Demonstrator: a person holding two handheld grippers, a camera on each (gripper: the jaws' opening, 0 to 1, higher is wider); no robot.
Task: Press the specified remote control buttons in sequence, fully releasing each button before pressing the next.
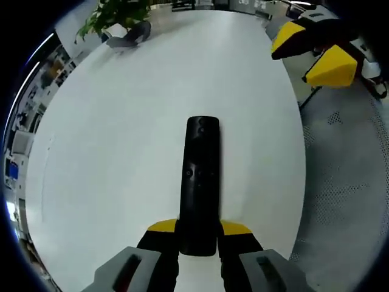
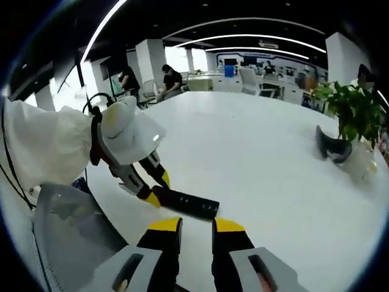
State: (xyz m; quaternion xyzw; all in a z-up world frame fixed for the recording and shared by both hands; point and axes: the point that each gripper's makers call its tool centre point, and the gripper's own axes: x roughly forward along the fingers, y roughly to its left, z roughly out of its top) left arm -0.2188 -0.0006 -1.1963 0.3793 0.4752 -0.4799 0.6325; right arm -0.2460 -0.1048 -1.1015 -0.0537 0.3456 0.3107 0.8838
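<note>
A long black remote control points away from me over the white table, level with it. My left gripper is shut on its near end, a yellow-tipped jaw on each side. Small buttons show at the remote's middle. My right gripper hovers off the table's edge, yellow jaws apart. In the right gripper view, my right gripper stands open with nothing between its fingers. Just beyond it lies the remote, held by the left gripper in a white-sleeved hand.
A potted plant and a curved black object stand at the table's far end, the plant also showing in the left gripper view. A grey mesh chair is close by. Grey floor borders the table. People sit far back.
</note>
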